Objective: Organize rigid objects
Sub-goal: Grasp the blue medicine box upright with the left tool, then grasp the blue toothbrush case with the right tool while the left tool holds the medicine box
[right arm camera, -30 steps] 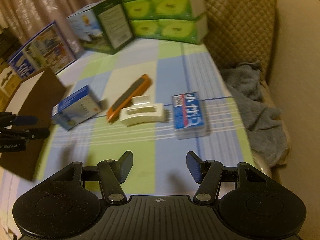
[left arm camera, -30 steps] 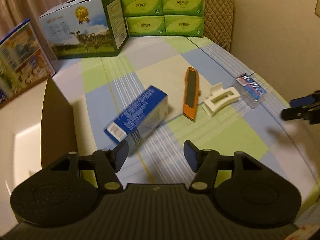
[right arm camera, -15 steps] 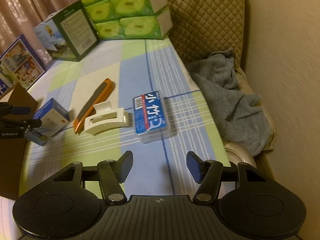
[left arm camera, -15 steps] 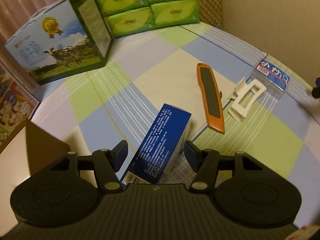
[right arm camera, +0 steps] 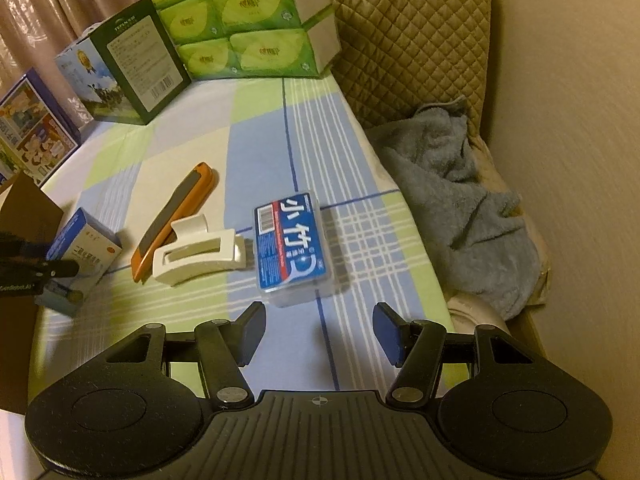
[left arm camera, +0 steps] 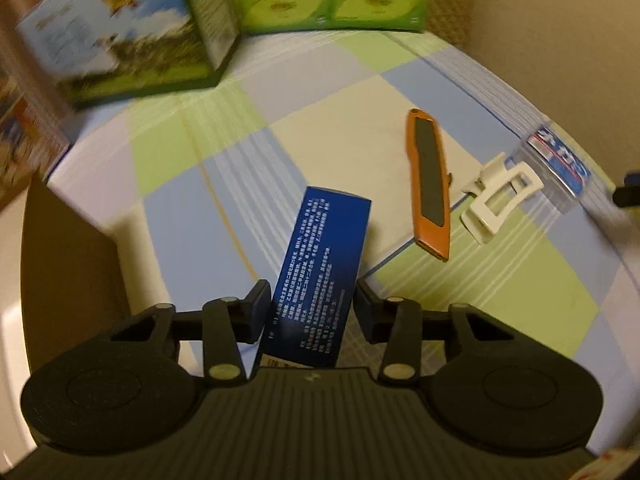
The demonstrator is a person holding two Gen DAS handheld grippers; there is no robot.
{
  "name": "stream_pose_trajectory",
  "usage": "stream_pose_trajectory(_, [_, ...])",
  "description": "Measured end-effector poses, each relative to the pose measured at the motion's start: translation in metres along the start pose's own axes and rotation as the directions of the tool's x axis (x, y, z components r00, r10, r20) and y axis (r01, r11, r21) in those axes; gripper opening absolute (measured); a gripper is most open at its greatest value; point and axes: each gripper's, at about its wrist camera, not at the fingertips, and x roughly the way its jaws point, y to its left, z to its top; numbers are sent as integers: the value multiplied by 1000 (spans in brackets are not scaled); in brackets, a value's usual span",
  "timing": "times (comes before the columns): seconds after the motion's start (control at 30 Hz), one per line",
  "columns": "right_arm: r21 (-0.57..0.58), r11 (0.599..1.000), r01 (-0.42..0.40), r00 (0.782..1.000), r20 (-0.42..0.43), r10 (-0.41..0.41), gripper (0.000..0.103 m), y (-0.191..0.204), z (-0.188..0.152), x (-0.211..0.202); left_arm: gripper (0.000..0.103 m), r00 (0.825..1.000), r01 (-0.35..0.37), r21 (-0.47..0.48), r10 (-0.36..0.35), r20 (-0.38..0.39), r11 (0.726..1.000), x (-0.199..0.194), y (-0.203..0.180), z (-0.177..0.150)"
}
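Blue cardboard carton (left arm camera: 320, 280), at 6 o'clock on our checked cloth (left arm camera: 480, 288), sits in the left gripper (left arm camera: 310, 306), whose jaws just closed onto its sides. It's gripped near one end, so it could swing or slip once lifted. Our right gripper (right arm camera: 318, 334) hangs half open and empty near the small clear plastic case (right arm camera: 292, 248).

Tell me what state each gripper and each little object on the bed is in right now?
Left gripper: has just been closing, now gripping the blue box.
Right gripper: open, empty.
Orange knife: lying flat, untouched.
White hair clip: closed, lying flat.
Clear case: shut, flat.
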Motion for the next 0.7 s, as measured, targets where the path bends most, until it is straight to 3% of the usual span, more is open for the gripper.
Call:
stream_pose_trajectory(0.17, [-26, 1000, -6, 1000, 10, 6, 56, 4, 5, 8, 34, 999, -35, -166, 28, -44, 986, -10, -2, -11])
stream_pose_trajectory(0.33, [-70, 998, -7, 1000, 17, 9, 56, 11, 7, 21, 34, 996, -78, -245, 66, -60, 966, -22, -19, -31])
stream_pose_trajectory(0.7, [-137, 990, 8, 1000, 13, -6, 56, 22, 20, 59, 35, 996, -84, -255, 70, -62, 963, -15, -27, -34])
